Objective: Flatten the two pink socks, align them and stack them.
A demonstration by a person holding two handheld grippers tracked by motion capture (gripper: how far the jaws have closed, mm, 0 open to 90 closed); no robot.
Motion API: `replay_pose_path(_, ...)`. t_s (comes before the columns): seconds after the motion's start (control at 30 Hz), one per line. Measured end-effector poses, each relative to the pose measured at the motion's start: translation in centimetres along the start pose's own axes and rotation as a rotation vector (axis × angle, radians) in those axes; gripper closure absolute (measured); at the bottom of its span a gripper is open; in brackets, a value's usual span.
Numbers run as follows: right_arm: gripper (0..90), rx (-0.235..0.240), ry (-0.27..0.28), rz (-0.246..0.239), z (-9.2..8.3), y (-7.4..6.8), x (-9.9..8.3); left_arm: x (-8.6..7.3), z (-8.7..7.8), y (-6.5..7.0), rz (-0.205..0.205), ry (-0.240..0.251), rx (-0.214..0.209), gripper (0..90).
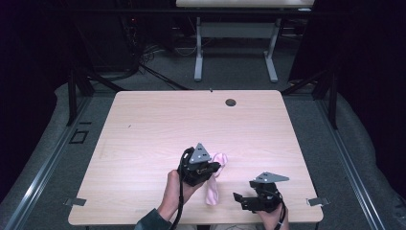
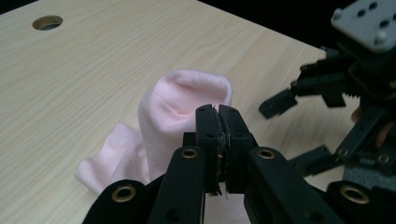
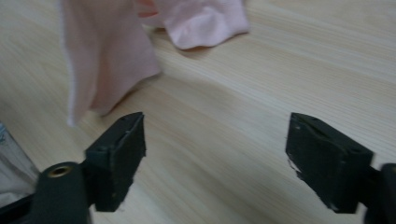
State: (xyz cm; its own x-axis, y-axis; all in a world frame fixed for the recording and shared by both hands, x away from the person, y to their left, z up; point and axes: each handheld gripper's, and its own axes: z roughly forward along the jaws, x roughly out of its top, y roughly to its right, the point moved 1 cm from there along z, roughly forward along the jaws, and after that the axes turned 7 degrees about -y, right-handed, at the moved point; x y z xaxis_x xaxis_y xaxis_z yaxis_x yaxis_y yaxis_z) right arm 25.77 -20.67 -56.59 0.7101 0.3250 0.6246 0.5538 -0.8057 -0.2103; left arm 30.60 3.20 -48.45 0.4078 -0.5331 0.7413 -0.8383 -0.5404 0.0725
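on the near part of the wooden table (image 1: 143,124), right of centre, the left gripper (image 2: 218,122) is clamped on a pale pink sock (image 2: 184,107) lying there, while the right gripper (image 3: 215,158) hovers nearby to its right, jaws spread wide around nothing.

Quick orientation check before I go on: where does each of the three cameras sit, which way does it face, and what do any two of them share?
High view: above the person's side, looking forward and down at the table; both forearms, left tool and right tool show.
Left gripper view: rides the left tool, looking along its shut jaws at the pink sock; the right tool is beyond.
Right gripper view: rides the right tool, jaws open, low over the wood, facing the sock.
Shared: all three show the sock.
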Motion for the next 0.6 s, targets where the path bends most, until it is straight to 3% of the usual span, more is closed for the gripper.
replay_pose_path(0.07,26.5,0.023,-0.025,-0.044,1.4,-1.5,0.7,-1.1,-0.1,-0.5,-0.037,0.02,0.01,87.8)
replay_pose_path(0.2,29.0,0.058,-0.032,-0.075,2.3,-2.8,1.3,-2.4,-0.4,-1.2,-0.079,0.046,0.03,87.7)
replay_pose_path(0.23,29.0,0.073,-0.023,-0.079,2.3,-3.0,1.4,-3.1,-0.6,-1.7,-0.111,0.055,0.043,87.7)
replay_pose_path(0.37,26.5,0.141,0.01,-0.071,1.8,-4.6,2.2,-4.4,-0.7,-2.4,-0.16,0.065,0.068,87.6)
replay_pose_path(0.4,26.5,0.141,0.01,-0.071,1.8,-4.6,2.2,-4.4,-0.7,-2.4,-0.16,0.065,0.068,87.6)
replay_pose_path(0.47,25.7,0.163,0.001,-0.106,2.2,-6.5,3.0,-4.8,-0.7,-2.7,-0.176,0.076,0.081,87.5)
replay_pose_path(0.5,25.7,0.163,0.001,-0.106,2.2,-6.5,3.0,-4.8,-0.7,-2.7,-0.176,0.076,0.081,87.5)
replay_pose_path(0.53,35.6,0.145,-0.036,-0.151,3.3,-7.9,3.4,-5.0,-0.7,-2.8,-0.188,0.083,0.083,87.5)
replay_pose_path(0.6,50.3,0.121,-0.065,-0.178,4.5,-8.6,3.6,-5.0,-0.8,-2.8,-0.194,0.09,0.079,87.4)
